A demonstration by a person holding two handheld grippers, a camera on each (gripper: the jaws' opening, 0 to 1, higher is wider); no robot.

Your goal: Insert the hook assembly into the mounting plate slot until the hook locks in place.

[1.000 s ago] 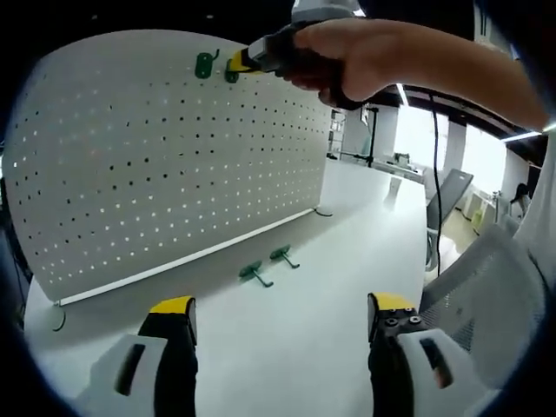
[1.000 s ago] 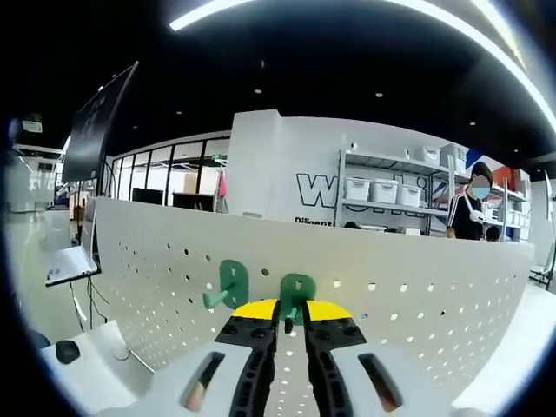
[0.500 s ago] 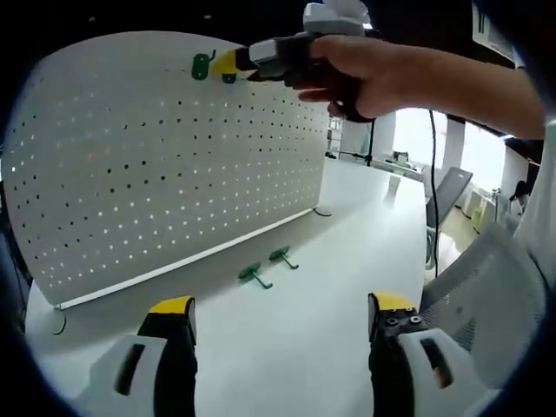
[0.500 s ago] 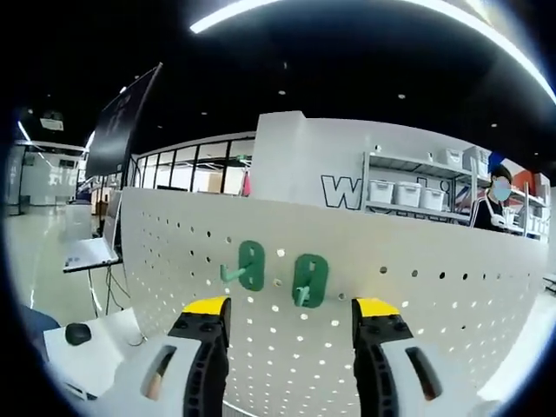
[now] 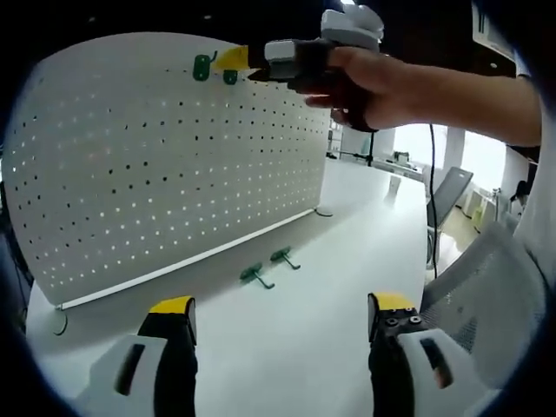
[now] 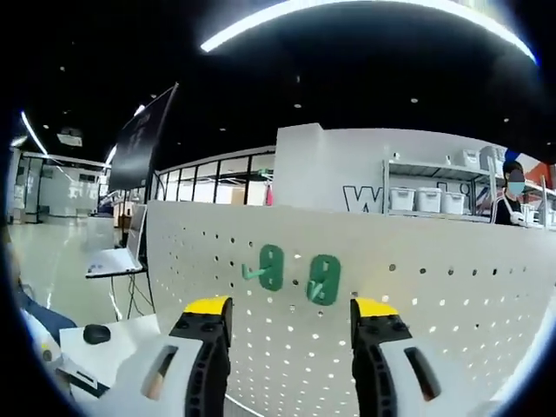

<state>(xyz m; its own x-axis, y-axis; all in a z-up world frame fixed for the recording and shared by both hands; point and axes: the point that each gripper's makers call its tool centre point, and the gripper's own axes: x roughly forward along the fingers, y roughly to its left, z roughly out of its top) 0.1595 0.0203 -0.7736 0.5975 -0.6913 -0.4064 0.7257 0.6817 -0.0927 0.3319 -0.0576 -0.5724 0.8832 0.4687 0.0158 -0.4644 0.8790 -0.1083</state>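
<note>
1. Progress: two green hooks hang side by side near the top edge of the pegboard [image 6: 417, 295] — left hook [image 6: 271, 267] and right hook [image 6: 325, 279]. Both back plates sit flat against the board, prongs pointing out. Looks seated; can't confirm the lock from here.
2. Right gripper [image 6: 289, 317]: jaws spread wide, nothing between them, a short way off the board with the two hung hooks framed between the yellow tips. In the left gripper view it shows at the top [image 5: 252, 62], held in the person's hand [image 5: 365, 74], tips next to the hung hooks [image 5: 215, 69].
3. Left gripper [image 5: 276, 314]: jaws spread, empty, low over the white table [image 5: 330, 269], well apart from the board.
4. Left to do: two more green hooks lie loose on the table near the foot of the board — one [image 5: 254, 276] and the other [image 5: 281, 255] just beside it. My read: if the job covers all hooks, it's about half done; if only one hook, the insert step looks finished and only a lock check remains.
5. Containers: none in the work area. In the right gripper view, white bins [image 6: 426, 201] sit on a shelf rack far behind the board; contents can't be seen.
6. All four hooks and the board sit in sight in the left gripper view.
</note>
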